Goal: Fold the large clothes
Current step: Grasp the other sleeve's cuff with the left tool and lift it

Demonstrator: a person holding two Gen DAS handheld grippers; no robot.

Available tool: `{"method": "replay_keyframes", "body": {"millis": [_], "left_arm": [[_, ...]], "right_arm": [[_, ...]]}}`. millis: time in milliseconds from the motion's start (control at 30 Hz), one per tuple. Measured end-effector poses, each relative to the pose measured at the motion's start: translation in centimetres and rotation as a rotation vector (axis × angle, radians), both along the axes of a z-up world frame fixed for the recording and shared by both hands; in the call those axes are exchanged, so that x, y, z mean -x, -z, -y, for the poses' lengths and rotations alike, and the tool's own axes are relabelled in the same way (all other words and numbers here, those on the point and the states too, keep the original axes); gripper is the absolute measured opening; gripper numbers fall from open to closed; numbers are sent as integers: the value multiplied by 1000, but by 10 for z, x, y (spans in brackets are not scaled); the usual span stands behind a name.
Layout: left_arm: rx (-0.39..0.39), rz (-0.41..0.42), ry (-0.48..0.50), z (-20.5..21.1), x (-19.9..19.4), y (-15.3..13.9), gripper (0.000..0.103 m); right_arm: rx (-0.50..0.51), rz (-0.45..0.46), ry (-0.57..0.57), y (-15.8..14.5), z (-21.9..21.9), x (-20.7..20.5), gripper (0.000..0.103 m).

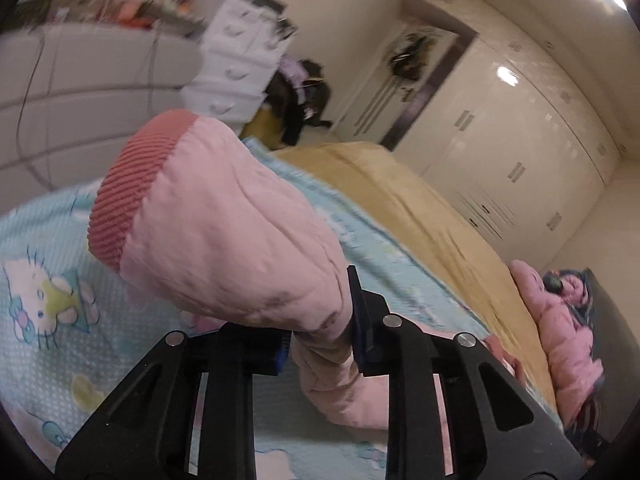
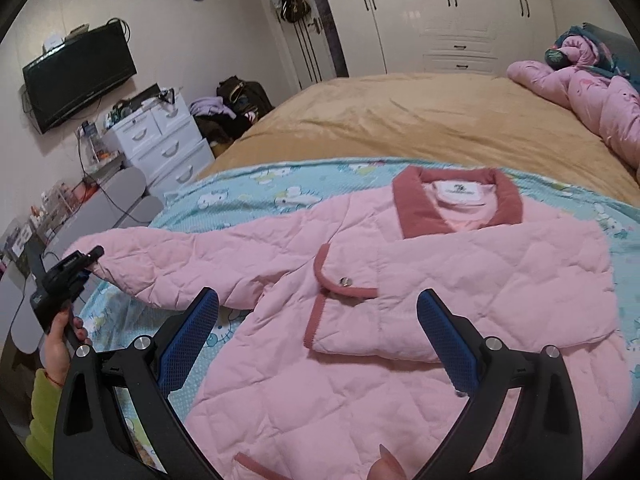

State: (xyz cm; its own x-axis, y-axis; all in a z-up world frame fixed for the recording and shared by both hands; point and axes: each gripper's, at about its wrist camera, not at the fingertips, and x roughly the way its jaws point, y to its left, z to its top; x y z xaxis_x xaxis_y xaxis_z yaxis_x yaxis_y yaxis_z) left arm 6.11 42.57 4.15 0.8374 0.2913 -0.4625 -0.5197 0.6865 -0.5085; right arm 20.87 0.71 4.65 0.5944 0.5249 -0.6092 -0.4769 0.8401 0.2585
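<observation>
A pink quilted jacket (image 2: pixel 400 280) with a dark pink collar (image 2: pixel 416 212) lies front up on a blue cartoon-print sheet (image 2: pixel 248 196). Its right side is folded over the front. Its left sleeve (image 2: pixel 160 264) stretches out to the left. My left gripper (image 1: pixel 320 344) is shut on that sleeve (image 1: pixel 224 240) near its ribbed dark pink cuff (image 1: pixel 128 192) and lifts it off the sheet; it also shows in the right wrist view (image 2: pixel 86 258). My right gripper (image 2: pixel 318 344) is open and empty, hovering above the jacket's lower front.
The sheet lies on a bed with a tan cover (image 2: pixel 420 120). A rumpled pink quilt (image 2: pixel 592 96) lies at the bed's far right. White drawers (image 2: pixel 168 144), a wall TV (image 2: pixel 76 72) and wardrobes (image 2: pixel 452 12) stand beyond the bed.
</observation>
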Motion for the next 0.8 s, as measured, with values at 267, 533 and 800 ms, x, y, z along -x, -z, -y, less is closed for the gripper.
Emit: {"method": "replay_keyframes", "body": {"millis": [267, 533, 800], "left_arm": [[-105, 53, 91, 52, -15, -60, 15], [-175, 66, 195, 103, -34, -89, 15], [-241, 80, 293, 157, -54, -113, 14]], "right_arm": [[-76, 10, 43, -13, 36, 13, 99], [-149, 18, 102, -17, 80, 26, 99], [-196, 26, 150, -19, 122, 38, 99]]}}
